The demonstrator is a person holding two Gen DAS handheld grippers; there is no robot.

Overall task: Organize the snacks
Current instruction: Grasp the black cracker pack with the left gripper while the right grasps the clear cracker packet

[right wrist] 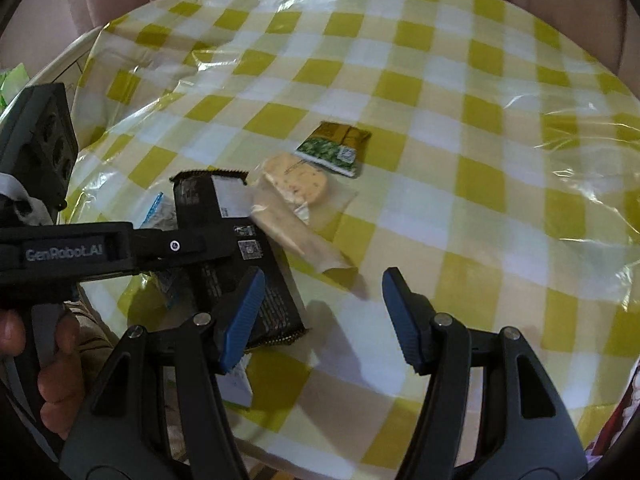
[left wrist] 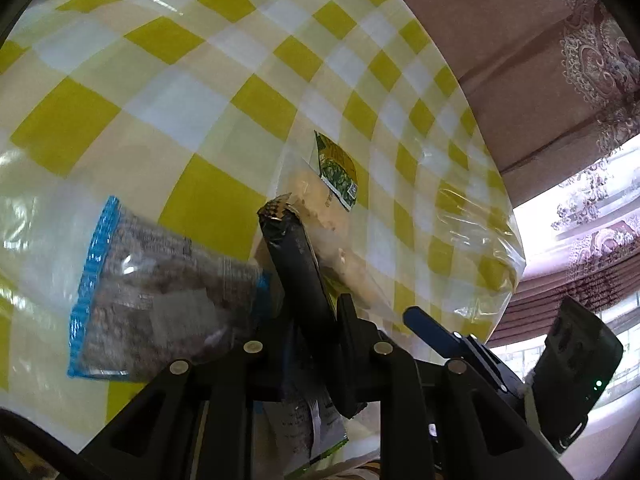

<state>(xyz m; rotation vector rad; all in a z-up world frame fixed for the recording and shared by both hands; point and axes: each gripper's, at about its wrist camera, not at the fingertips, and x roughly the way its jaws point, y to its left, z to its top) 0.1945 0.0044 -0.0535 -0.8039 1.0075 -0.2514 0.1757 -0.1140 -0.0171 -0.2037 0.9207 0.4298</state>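
Observation:
My left gripper (left wrist: 316,312) is shut on a black snack packet (left wrist: 292,256), which stands edge-on between its jaws. In the right wrist view that gripper (right wrist: 192,244) reaches in from the left across the same black packet (right wrist: 244,256). To its left lies a clear packet with blue edges (left wrist: 160,288) and brown contents. Beyond it lie a clear packet of pale crackers (right wrist: 296,192) and a green and gold packet (right wrist: 332,144). My right gripper (right wrist: 324,316) hangs open over the checked cloth, just right of the black packet, with nothing between its blue pads (right wrist: 244,316).
A yellow and white checked tablecloth (right wrist: 440,100) under clear plastic covers the round table. A person's hand (right wrist: 52,360) holds the left gripper's handle. A white packet (right wrist: 236,384) lies near the front edge. Pink curtains (left wrist: 540,60) and a bright window (left wrist: 580,208) lie past the table's edge.

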